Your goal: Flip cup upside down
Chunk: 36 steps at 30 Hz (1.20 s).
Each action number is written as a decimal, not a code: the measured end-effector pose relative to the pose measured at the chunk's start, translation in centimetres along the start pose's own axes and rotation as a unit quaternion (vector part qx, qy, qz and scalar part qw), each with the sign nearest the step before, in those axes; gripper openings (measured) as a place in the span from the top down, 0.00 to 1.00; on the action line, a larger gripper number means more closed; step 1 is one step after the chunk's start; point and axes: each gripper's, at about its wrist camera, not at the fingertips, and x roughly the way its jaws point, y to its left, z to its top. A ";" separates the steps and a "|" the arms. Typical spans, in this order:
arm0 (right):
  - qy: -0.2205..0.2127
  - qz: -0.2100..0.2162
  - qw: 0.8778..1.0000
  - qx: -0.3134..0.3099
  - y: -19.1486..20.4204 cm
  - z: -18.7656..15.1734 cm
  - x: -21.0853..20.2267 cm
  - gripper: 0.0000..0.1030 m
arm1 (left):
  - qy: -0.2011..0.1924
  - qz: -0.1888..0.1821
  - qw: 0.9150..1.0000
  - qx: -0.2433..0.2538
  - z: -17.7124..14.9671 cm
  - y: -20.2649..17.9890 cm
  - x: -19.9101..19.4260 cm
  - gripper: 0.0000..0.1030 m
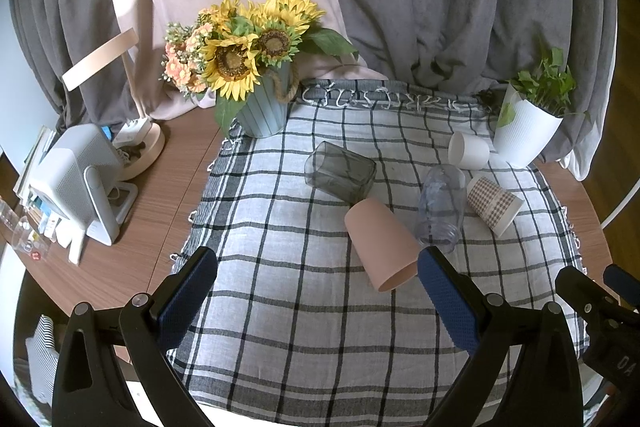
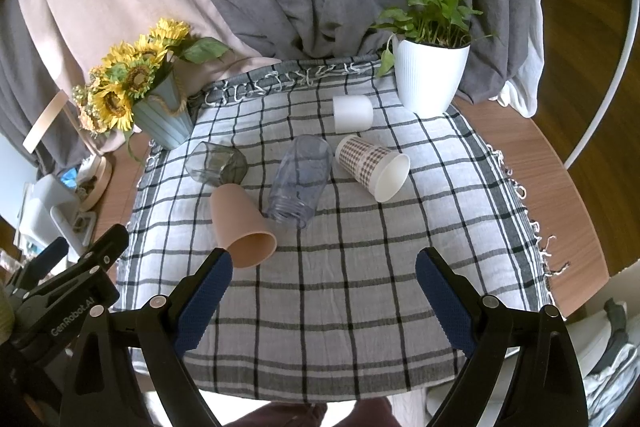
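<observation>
Several cups lie on their sides on the checked cloth (image 1: 280,307) (image 2: 340,287). A pink cup (image 1: 380,243) (image 2: 240,223) lies nearest, mouth toward me. Behind it lie a grey square glass (image 1: 340,173) (image 2: 216,163), a clear plastic cup (image 1: 440,207) (image 2: 300,183), a checked paper cup (image 1: 494,205) (image 2: 372,167) and a white cup (image 1: 468,150) (image 2: 352,115). My left gripper (image 1: 316,267) is open and empty, just in front of the pink cup. My right gripper (image 2: 324,267) is open and empty, to the right of the pink cup's mouth.
A blue pot of sunflowers (image 1: 260,107) (image 2: 160,115) stands at the cloth's back left. A white pot with a green plant (image 1: 524,135) (image 2: 428,75) stands at the back right. A white device (image 1: 80,179) and a lamp base (image 1: 140,151) sit on the wooden table at left. Curtains hang behind.
</observation>
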 end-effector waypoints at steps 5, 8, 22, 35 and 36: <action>0.000 0.000 1.000 0.000 0.1 0.0 0.0 0.10 | 0.002 -0.002 1.000 0.000 0.1 0.1 0.0 0.01; 0.001 0.001 1.000 0.000 0.2 0.0 0.0 0.10 | 0.004 -0.002 1.000 -0.001 0.1 0.1 0.1 0.01; 0.013 -0.005 1.000 0.001 -0.1 1.3 2.2 0.10 | 0.046 0.004 0.999 0.001 1.1 0.1 3.4 0.00; 0.072 0.047 0.996 0.037 1.0 5.3 11.6 0.10 | 0.082 0.003 0.997 -0.016 3.3 1.4 9.7 0.00; 0.079 0.052 0.995 0.042 1.1 5.5 12.6 0.10 | 0.085 0.003 0.996 -0.016 3.4 1.4 10.2 0.00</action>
